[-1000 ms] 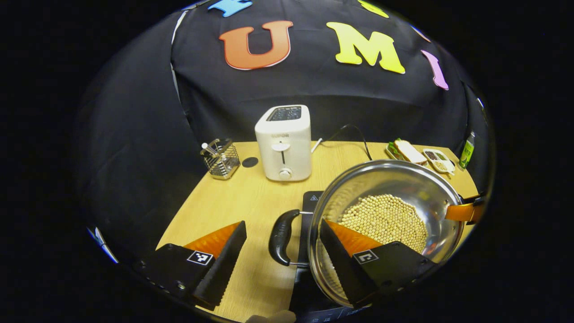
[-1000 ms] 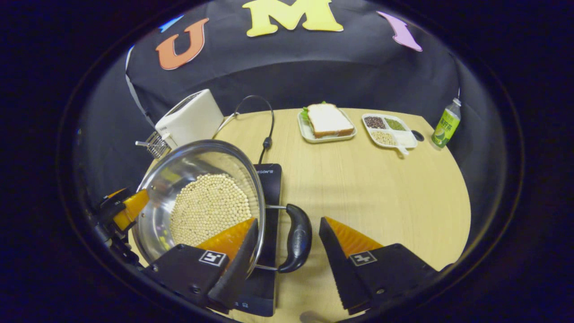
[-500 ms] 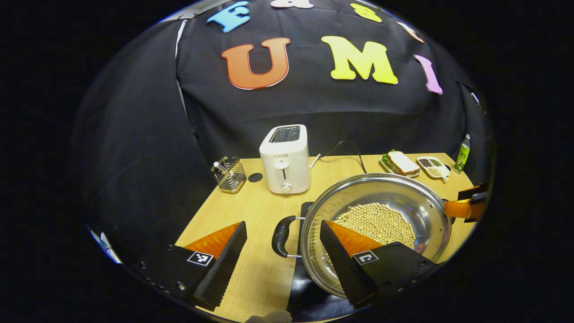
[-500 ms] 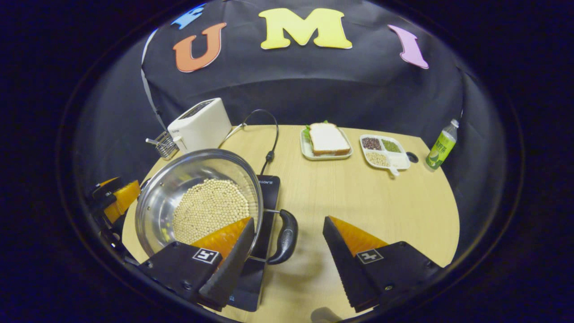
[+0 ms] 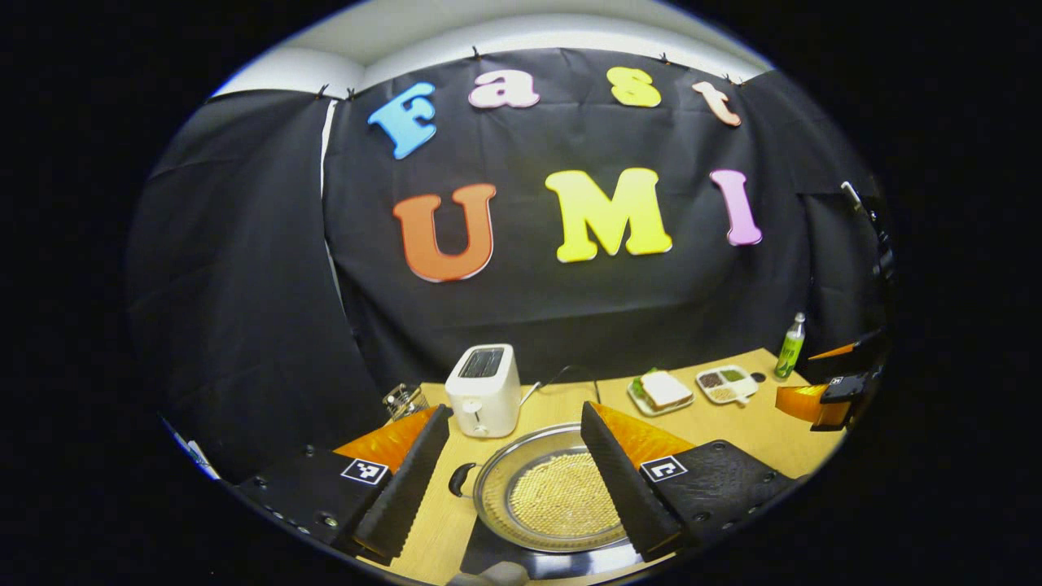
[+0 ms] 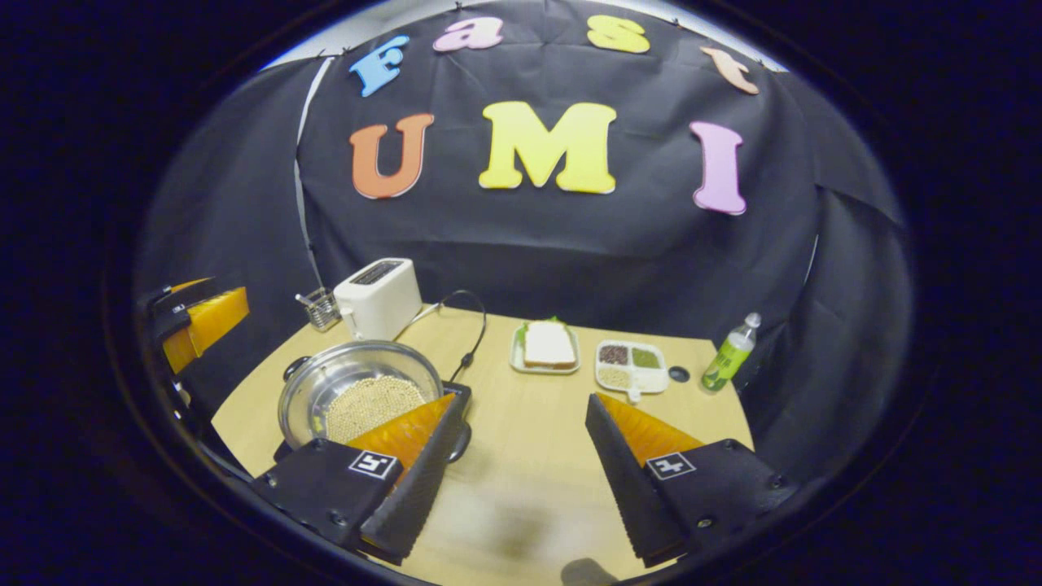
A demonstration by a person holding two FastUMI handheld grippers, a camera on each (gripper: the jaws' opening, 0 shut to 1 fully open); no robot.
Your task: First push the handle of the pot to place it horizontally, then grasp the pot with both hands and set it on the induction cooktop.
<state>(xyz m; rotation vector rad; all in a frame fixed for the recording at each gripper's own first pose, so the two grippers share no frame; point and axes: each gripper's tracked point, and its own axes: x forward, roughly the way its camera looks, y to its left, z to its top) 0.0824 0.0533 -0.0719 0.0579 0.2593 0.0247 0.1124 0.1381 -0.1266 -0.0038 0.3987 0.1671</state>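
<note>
Both grippers hang above the wooden table [image 6: 651, 423] with jaws spread wide and nothing between them: the left gripper [image 5: 513, 480] over the pot, the right gripper [image 6: 517, 468] over bare tabletop just right of it. Sitting on the black induction cooktop [image 5: 496, 557], the steel pot [image 6: 358, 391] holds pale beans, its handles out to the sides. Behind stand a white toaster [image 6: 378, 297], a sandwich plate [image 6: 545, 346], a divided tray [image 6: 631, 366] and a green bottle [image 6: 728, 354]
</note>
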